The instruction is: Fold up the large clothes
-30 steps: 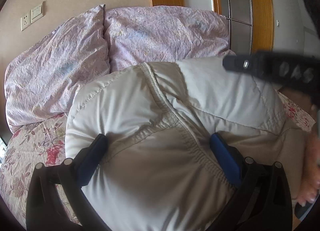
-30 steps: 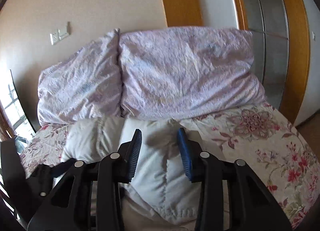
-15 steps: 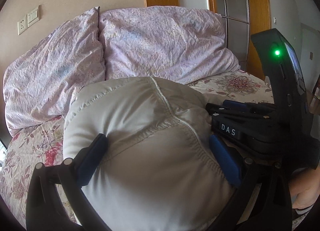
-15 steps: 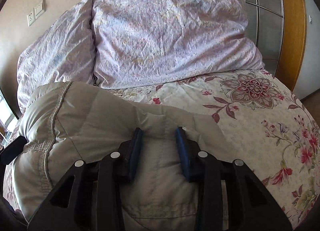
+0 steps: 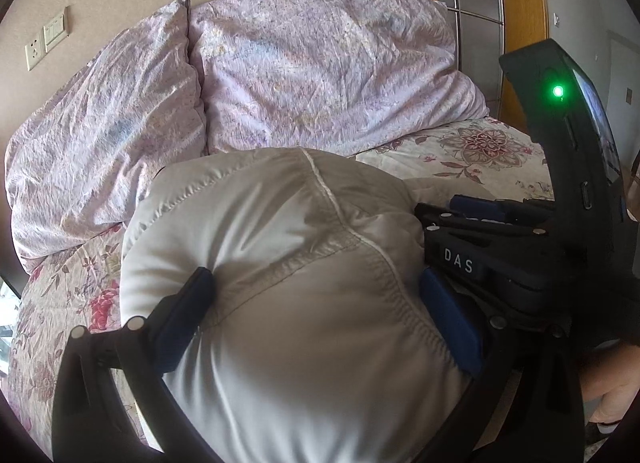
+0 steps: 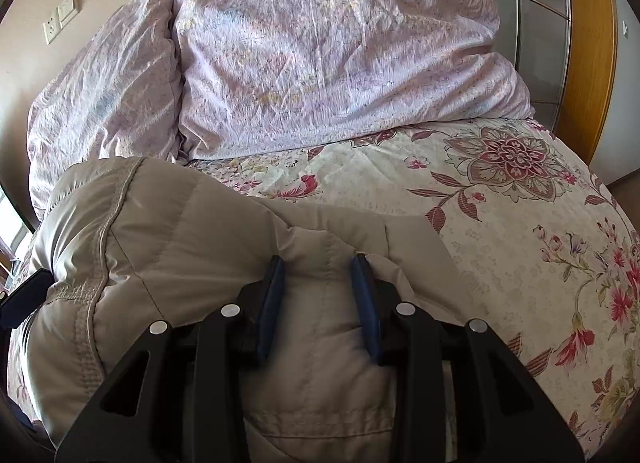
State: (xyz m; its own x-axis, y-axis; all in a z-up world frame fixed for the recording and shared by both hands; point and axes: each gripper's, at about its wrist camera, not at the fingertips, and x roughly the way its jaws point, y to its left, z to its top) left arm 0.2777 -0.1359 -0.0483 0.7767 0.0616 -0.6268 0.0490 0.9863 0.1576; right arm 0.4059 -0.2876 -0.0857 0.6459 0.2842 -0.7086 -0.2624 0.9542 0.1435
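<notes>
A puffy light grey padded jacket [image 5: 288, 255] lies bunched on the flowered bed. My left gripper [image 5: 316, 287] has its blue-padded fingers wide apart with a thick bulge of the jacket pressed between them. My right gripper [image 6: 318, 263] is shut on a fold of the same jacket [image 6: 192, 247], its blue pads squeezing the fabric. In the left wrist view the right gripper's black body [image 5: 500, 247] sits just right of the jacket. The left gripper's blue pad [image 6: 28, 291] shows at the jacket's left edge in the right wrist view.
Two wrinkled lilac pillows [image 5: 320, 75] lean on the wall at the head of the bed [image 6: 520, 199]. A wooden door frame with glass panels [image 6: 580, 43] stands at the right. Wall sockets [image 5: 44, 43] are at the upper left.
The right gripper dropped onto the jacket and closed on a fold beside the left gripper. The jacket has bunched into a rounder bulge. In the last half second little moved.
</notes>
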